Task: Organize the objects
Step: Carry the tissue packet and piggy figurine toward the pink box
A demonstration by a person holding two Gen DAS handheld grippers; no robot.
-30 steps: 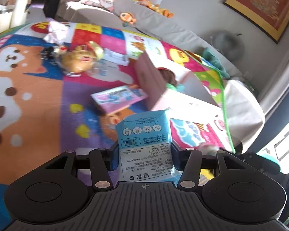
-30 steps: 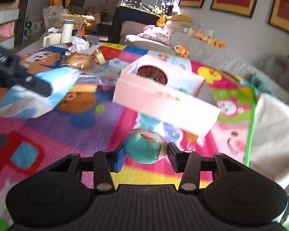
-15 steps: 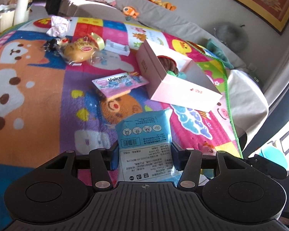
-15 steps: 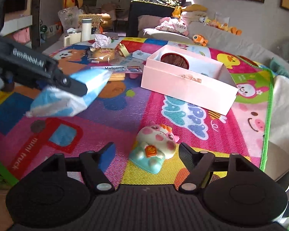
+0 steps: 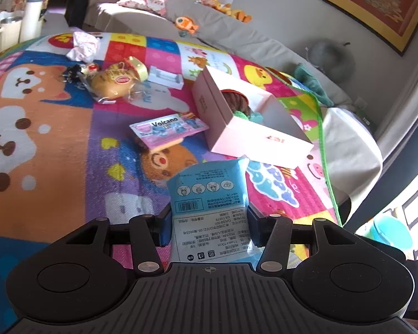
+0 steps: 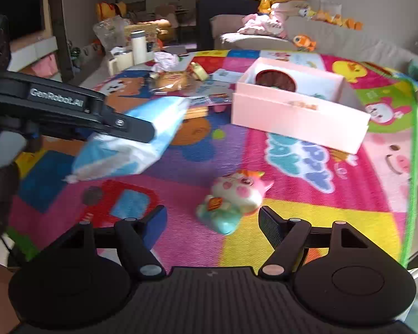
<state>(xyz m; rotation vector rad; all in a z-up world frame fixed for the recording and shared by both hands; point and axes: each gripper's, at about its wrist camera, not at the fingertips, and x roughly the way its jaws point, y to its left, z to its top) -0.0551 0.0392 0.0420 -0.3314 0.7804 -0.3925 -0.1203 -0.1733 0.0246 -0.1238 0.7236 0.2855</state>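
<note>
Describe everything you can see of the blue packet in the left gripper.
The blue packet is a soft plastic pack, light blue with a white label panel, barcode and small icons. The left gripper is shut on its lower half, and it juts forward. From the right wrist view it hangs above the play mat, tilted, one crimped end trailing, touching only the fingers.

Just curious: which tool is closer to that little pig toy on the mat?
Right. The right tool hangs open just short of the pig toy; the left tool, gripping a blue pack, is farther away.

right tool [image 6: 212, 224] opened, toy [image 6: 232, 197] released, apparently on mat [image 6: 306, 214]
</note>
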